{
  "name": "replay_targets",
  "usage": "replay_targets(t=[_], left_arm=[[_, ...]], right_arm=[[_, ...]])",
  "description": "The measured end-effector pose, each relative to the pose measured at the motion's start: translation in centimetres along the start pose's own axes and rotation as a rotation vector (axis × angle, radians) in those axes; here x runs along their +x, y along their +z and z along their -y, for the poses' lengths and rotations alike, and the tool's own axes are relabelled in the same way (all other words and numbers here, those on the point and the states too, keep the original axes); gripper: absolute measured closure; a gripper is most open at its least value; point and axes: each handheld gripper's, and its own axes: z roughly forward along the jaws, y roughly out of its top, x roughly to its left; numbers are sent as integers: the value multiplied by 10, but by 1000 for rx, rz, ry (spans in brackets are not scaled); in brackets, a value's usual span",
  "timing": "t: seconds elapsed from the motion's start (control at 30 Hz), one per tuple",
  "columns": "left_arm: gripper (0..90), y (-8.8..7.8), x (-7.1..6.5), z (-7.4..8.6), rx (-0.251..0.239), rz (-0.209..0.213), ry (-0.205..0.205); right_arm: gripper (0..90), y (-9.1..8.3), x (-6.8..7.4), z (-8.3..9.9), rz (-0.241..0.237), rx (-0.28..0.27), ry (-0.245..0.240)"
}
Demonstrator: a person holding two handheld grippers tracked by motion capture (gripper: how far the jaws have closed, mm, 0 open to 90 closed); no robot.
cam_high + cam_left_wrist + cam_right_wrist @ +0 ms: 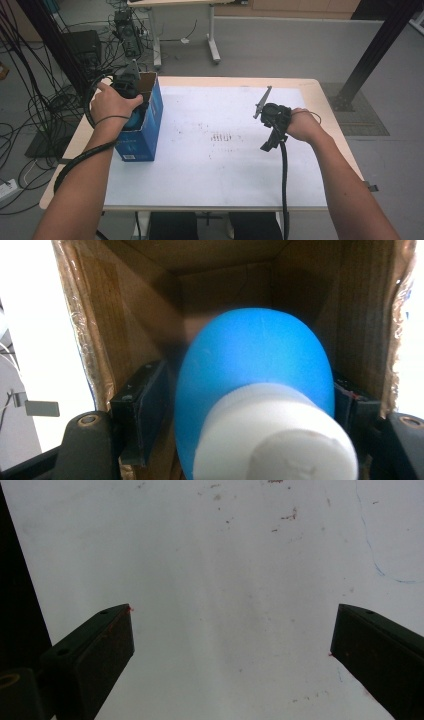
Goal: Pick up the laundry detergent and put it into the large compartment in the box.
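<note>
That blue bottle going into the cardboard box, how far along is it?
Done: the blue bottle with its white cap is already inside the cardboard box. In hand: it sits between the left gripper jaws; I can't tell whether they press it. Left: drawing that gripper out. The right gripper hangs open over the bare table.

Blue white-capped bottle (252, 370) inside cardboard box (150, 117)

The blue bottle (252, 375) with its white cap (275, 440) sits inside the cardboard box (145, 125), brown within and blue outside with white print low on its side. Right of the box, the white table top (215, 165) carries brown speckled stains. Both grippers (131, 89) (272, 131) are black
</note>
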Motion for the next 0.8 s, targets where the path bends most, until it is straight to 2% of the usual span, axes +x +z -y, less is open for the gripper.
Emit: replay_targets(t=[0.47, 0.8], left_arm=[[309, -16, -4, 1, -8, -14, 6], [266, -32, -4, 4, -26, -13, 4]], right_arm=[[39, 1, 1, 0, -1, -2, 1], [39, 0, 2, -1, 1, -3, -3]])
